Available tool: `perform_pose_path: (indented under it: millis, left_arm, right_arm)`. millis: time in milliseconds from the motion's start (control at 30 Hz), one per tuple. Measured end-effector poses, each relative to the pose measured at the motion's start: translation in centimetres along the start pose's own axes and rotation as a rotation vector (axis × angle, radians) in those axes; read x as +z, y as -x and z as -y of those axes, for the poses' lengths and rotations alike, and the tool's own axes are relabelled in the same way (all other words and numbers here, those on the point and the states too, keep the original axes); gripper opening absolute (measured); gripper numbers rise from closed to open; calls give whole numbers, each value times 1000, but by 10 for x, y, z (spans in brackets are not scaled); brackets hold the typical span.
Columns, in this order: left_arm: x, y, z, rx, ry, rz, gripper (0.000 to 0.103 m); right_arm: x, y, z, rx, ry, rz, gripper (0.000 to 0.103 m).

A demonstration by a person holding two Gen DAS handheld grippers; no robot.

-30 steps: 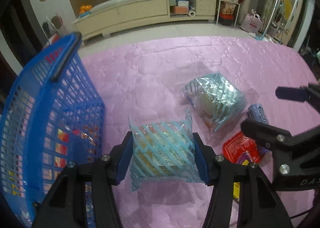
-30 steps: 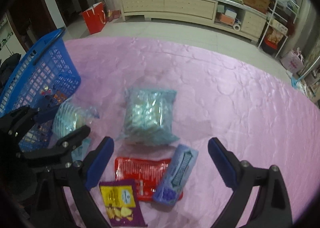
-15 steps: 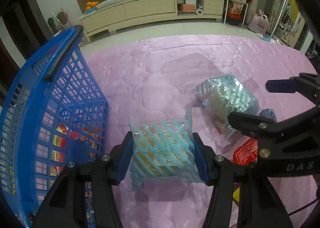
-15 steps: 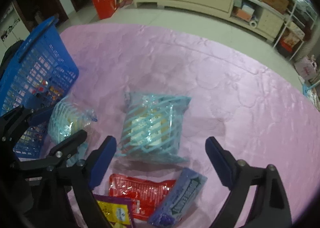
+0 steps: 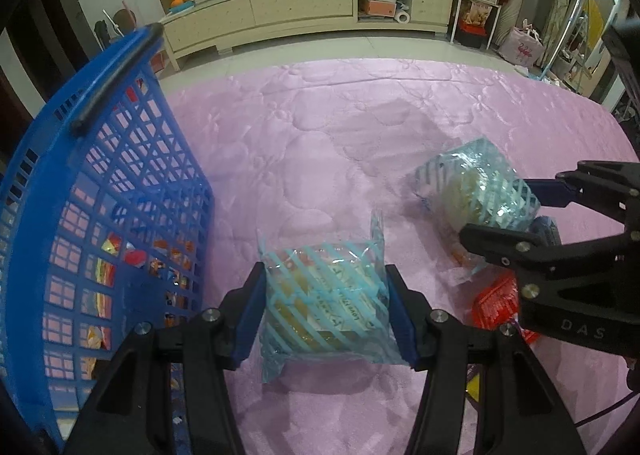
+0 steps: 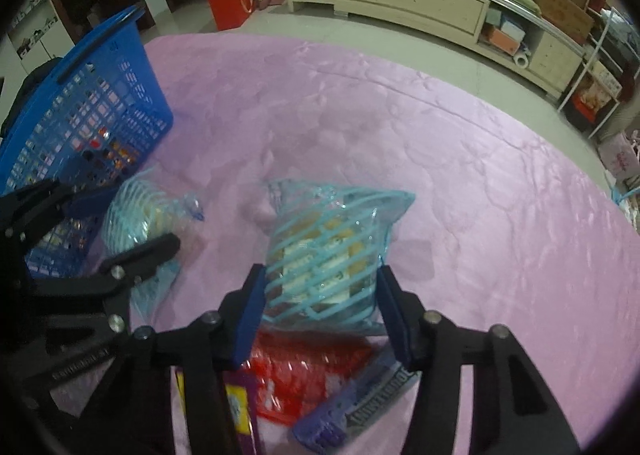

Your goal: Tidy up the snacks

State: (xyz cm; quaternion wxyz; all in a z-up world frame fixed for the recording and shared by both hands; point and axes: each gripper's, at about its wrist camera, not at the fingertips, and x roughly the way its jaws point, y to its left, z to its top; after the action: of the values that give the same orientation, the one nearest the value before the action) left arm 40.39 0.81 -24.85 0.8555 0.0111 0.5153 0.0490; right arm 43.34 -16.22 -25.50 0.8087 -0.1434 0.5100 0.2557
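1. My left gripper (image 5: 326,311) is clamping a striped snack bag (image 5: 324,307) beside the blue basket (image 5: 100,191).
2. My right gripper (image 6: 320,309) is squeezing a second striped bag (image 6: 328,255) above the red packet (image 6: 304,375) on the pink cloth (image 6: 480,215).

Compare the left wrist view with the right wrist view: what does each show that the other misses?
Only the left wrist view shows the left tongs closed on their striped blue snack bag from behind. Only the right wrist view shows the yellow-and-purple packet, the red gift bag on the floor, and the right tongs closed on the second striped bag. Both show the blue basket, pink quilt, red packet and purple packet.
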Motion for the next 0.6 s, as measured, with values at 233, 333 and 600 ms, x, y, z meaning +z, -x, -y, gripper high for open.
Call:
perform_pose_path:
  millis: [233, 333, 600]
  left_arm:
    - [-5, 25, 6, -14, -25, 37, 54]
    - [-9, 43, 8, -20, -36, 58, 54]
    - [-28, 97, 11, -45, -77, 123, 54]
  right_arm:
    - [-15, 43, -5, -30, 1, 50, 59]
    - [-22, 66, -19, -44, 21, 78, 59]
    - [-46, 122, -54, -79, 50, 129, 59]
